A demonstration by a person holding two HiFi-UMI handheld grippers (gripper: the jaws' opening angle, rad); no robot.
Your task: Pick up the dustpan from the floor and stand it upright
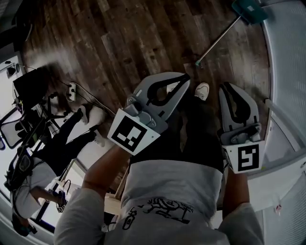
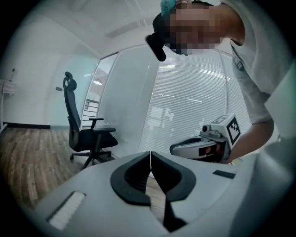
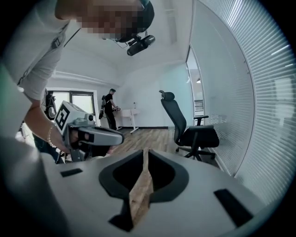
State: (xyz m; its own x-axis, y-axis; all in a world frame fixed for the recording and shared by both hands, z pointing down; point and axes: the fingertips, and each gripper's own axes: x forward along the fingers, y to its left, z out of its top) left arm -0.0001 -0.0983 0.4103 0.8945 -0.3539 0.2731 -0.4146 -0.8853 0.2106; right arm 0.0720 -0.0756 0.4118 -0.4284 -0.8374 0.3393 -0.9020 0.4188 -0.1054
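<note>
Holding left gripper (image 1: pixel 184 80) low, jaws pressed together on nothing. Holding right gripper (image 1: pixel 225 87) just beside it, jaws likewise closed and empty. Looking down at dustpan (image 1: pixel 248 10) lying on wooden floor (image 1: pixel 119 43), well ahead of both grippers, teal pan far off near blinds-covered glass wall (image 1: pixel 287 72), thin handle running back toward a shoe (image 1: pixel 202 90). To the left, power strip (image 1: pixel 71 91) with cables. Farther off, office chair (image 2: pixel 88 136) by the glass and another person (image 3: pixel 108 109) standing.

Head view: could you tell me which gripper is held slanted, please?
The left gripper, leaning rightward; the right gripper points almost straight up the picture.
</note>
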